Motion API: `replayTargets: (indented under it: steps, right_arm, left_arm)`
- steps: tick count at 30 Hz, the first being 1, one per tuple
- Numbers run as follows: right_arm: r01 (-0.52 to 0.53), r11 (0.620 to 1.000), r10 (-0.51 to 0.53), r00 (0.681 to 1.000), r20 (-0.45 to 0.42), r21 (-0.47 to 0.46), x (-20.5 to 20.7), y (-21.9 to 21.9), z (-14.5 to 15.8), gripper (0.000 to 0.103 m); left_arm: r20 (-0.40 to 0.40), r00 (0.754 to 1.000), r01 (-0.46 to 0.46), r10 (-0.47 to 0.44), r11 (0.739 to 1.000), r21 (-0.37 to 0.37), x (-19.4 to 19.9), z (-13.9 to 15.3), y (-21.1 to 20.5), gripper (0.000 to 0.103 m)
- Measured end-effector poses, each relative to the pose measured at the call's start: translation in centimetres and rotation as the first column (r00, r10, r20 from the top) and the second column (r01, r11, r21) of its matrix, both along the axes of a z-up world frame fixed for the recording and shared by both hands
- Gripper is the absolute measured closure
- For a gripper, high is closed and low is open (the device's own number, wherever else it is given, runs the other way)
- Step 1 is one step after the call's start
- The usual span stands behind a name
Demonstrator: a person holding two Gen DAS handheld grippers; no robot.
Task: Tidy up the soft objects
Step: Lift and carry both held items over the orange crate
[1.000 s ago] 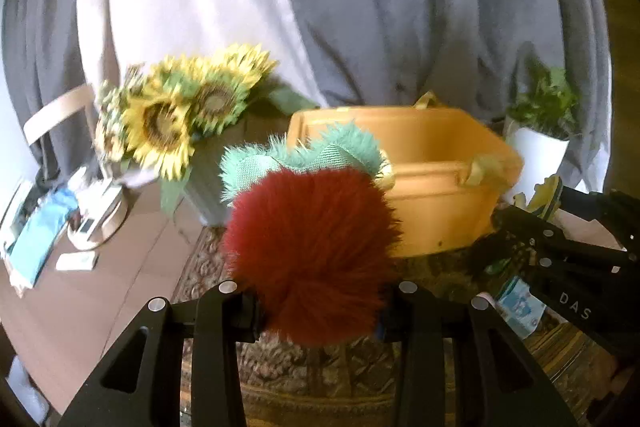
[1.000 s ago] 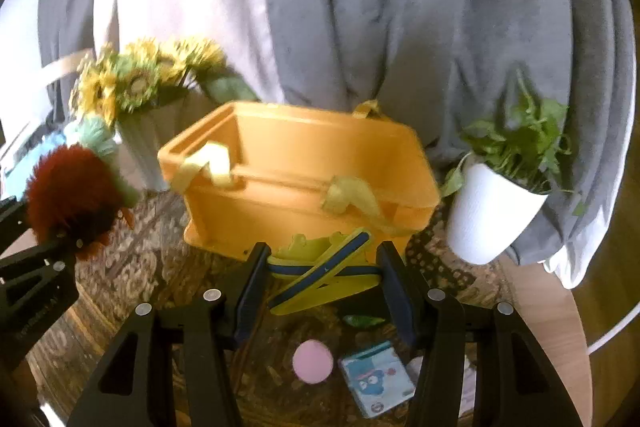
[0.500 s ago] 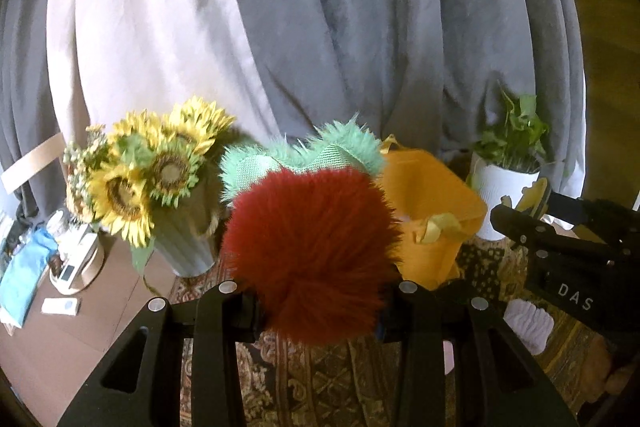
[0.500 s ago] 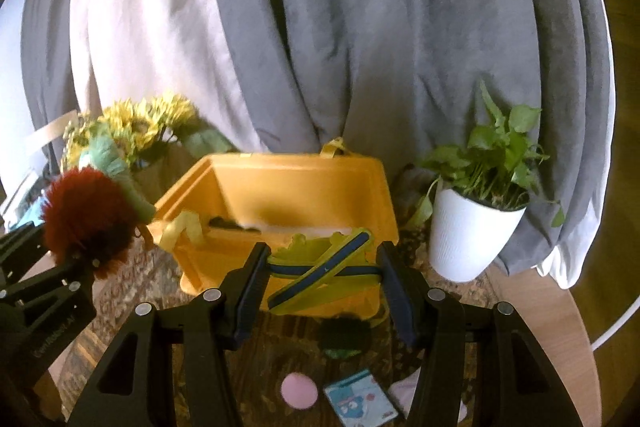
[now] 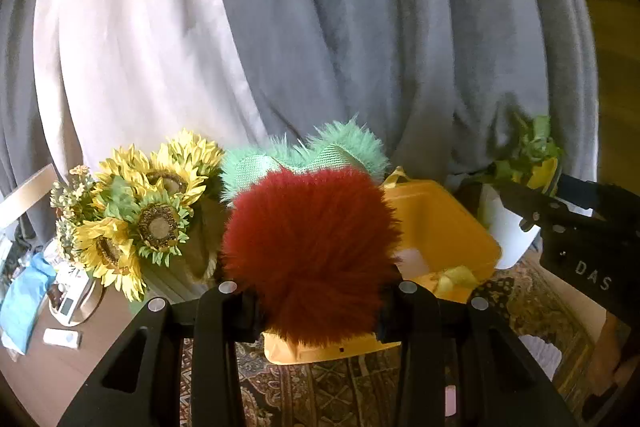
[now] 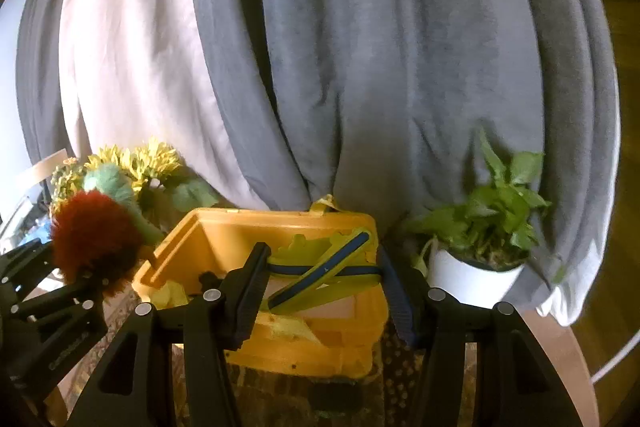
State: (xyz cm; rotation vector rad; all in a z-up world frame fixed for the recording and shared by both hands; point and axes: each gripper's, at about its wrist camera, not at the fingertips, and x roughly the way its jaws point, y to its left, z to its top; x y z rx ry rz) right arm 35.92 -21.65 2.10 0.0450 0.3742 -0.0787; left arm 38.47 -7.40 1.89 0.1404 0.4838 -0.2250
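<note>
Grippers both loaded. Left gripper (image 5: 316, 301) clamped on red furry toy (image 5: 312, 251) with green fuzzy top. Right gripper (image 6: 322, 277) gripping yellow toy with blue stripes (image 6: 324, 267). Beyond: orange bin (image 6: 224, 231) on patterned rug (image 5: 312, 391). Further: sunflowers (image 5: 140, 211), potted plant (image 6: 480, 227), grey curtain (image 6: 380, 47).

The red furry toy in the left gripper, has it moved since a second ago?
Yes. In the right wrist view the red furry toy now sits level with the yellow bin's rim, nearer it than before.
</note>
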Motion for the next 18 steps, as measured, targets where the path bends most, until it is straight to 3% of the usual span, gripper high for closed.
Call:
replayTargets:
  steps: [8,18]
  right_arm:
    - [-0.026,0.999,0.027,0.999,-0.039,0.029,3.9,-0.7,-0.1,0.047]
    - [-0.056,0.996,0.067,0.985,-0.161,0.068,9.6,-1.6,-1.6,0.047]
  left_arm:
    - [-0.067,0.997,0.031,-0.032,0.999,-0.015,4.0,0.1,-0.8,0.065]
    - [-0.165,0.985,0.057,-0.057,0.998,0.0,9.4,-1.2,-1.9,0.065]
